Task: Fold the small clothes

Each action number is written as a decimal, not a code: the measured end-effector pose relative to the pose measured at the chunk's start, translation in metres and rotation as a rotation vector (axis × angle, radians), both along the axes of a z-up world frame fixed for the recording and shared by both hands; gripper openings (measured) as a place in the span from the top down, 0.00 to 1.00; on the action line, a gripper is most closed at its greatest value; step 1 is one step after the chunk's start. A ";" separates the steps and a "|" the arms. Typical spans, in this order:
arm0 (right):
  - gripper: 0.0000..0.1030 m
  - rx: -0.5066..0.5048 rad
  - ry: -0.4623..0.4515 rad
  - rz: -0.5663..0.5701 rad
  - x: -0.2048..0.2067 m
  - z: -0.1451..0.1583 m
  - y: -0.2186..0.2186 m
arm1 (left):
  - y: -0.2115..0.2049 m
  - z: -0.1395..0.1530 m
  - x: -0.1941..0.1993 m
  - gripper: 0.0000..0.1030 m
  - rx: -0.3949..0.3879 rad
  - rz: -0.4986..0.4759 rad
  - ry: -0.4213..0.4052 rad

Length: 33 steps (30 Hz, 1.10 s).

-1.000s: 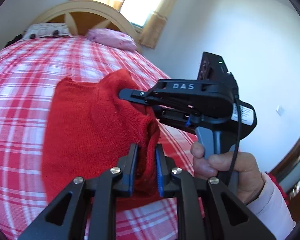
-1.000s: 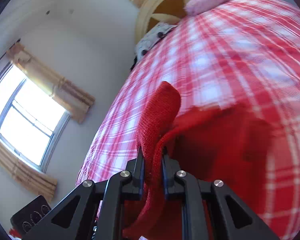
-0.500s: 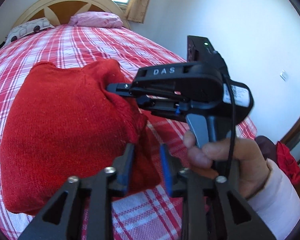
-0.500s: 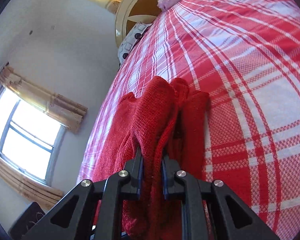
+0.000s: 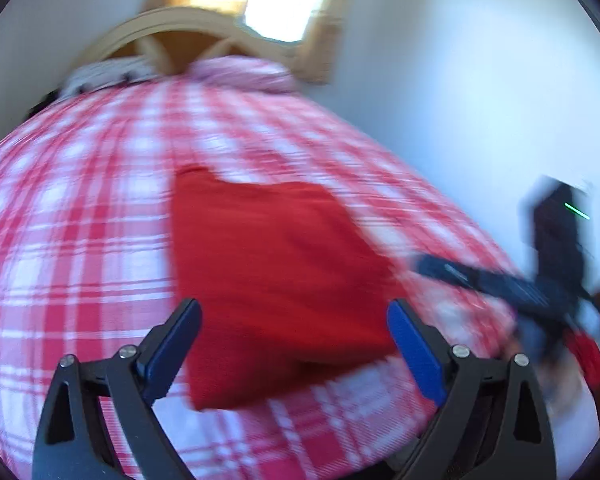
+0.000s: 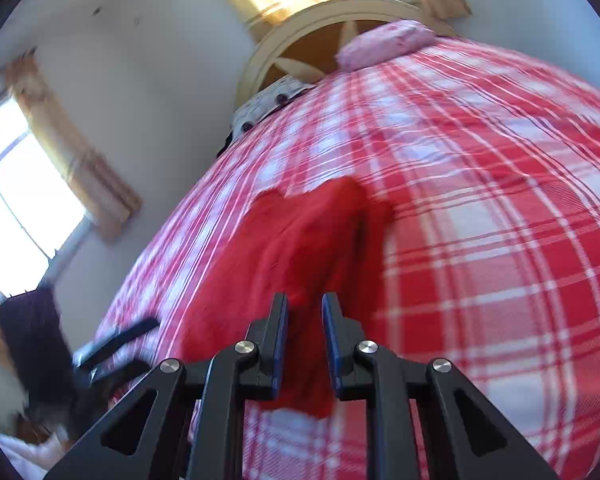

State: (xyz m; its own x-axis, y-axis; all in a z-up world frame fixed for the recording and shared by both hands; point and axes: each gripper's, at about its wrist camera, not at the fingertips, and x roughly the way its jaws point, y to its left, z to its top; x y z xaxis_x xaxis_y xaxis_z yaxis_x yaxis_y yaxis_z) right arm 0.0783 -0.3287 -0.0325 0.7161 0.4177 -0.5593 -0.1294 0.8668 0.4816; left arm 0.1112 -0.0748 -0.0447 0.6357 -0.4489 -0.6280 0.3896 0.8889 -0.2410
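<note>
Left claw gapes wide above the folded red sweater. Only the right wrist view shows the right claw nearly closed, sweater edge between its pads.

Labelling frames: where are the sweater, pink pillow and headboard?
sweater (image 5: 276, 272), left wrist view, middle of the folded top.
pink pillow (image 6: 384, 46), right wrist view, its middle.
headboard (image 6: 324, 14), right wrist view, arched rim.

From my right tool I see its blue-padded fingers slightly parted over the near edge of the folded red sweater lying on the red-checked bed, the left tool blurred beside it.
</note>
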 end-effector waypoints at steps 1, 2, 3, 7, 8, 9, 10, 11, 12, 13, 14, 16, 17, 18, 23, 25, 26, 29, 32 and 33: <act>0.82 -0.022 -0.018 0.019 -0.004 0.002 0.012 | 0.001 -0.005 0.011 0.07 0.031 0.046 0.029; 0.82 -0.041 -0.031 0.033 -0.007 0.002 0.021 | 0.002 -0.011 0.020 0.08 0.060 0.077 0.054; 0.82 -0.085 -0.051 0.060 -0.009 0.004 0.037 | 0.000 -0.017 0.029 0.08 0.096 0.109 0.085; 0.82 -0.194 -0.031 0.043 -0.003 -0.008 0.065 | -0.005 -0.032 0.039 0.08 0.162 0.154 0.117; 0.82 -0.193 -0.016 0.031 -0.002 -0.012 0.066 | -0.008 -0.034 0.037 0.08 0.171 0.156 0.109; 0.82 -0.198 0.006 0.011 0.000 -0.019 0.066 | -0.010 -0.035 0.033 0.08 0.181 0.155 0.098; 0.82 -0.221 0.032 -0.009 0.002 -0.027 0.066 | -0.012 -0.036 0.032 0.08 0.193 0.153 0.088; 0.82 -0.235 0.050 -0.018 0.002 -0.033 0.067 | -0.013 -0.036 0.029 0.08 0.212 0.150 0.075; 0.82 -0.236 0.071 -0.025 0.003 -0.041 0.067 | -0.013 -0.035 0.028 0.08 0.226 0.148 0.067; 0.82 -0.207 0.097 -0.034 0.002 -0.050 0.064 | -0.016 -0.036 0.027 0.08 0.236 0.144 0.062; 0.82 -0.171 0.110 -0.044 0.001 -0.057 0.060 | -0.015 -0.036 0.028 0.08 0.238 0.143 0.065; 0.82 -0.112 0.104 -0.066 -0.001 -0.061 0.055 | -0.014 -0.040 0.029 0.07 0.227 0.142 0.080; 0.82 -0.089 0.107 -0.074 -0.003 -0.063 0.052 | -0.013 -0.042 0.031 0.06 0.222 0.143 0.089; 0.82 -0.079 0.110 -0.077 -0.004 -0.064 0.051 | -0.013 -0.044 0.032 0.06 0.220 0.146 0.094; 0.82 -0.102 0.126 -0.047 -0.009 -0.060 0.054 | -0.009 -0.047 0.030 0.05 0.208 0.136 0.099; 0.82 -0.112 0.110 -0.025 -0.011 -0.046 0.054 | -0.009 -0.047 0.030 0.05 0.206 0.135 0.099; 0.82 -0.114 0.075 -0.028 -0.013 -0.037 0.052 | -0.008 -0.047 0.030 0.05 0.198 0.136 0.106; 0.69 -0.120 -0.030 -0.097 -0.015 -0.008 0.038 | -0.005 -0.048 0.034 0.04 0.167 0.142 0.139; 0.32 -0.133 -0.037 -0.160 0.005 -0.001 0.022 | -0.007 -0.048 0.036 0.03 0.162 0.140 0.149; 0.32 -0.147 -0.028 -0.166 0.020 -0.001 0.019 | -0.007 -0.049 0.036 0.02 0.167 0.142 0.146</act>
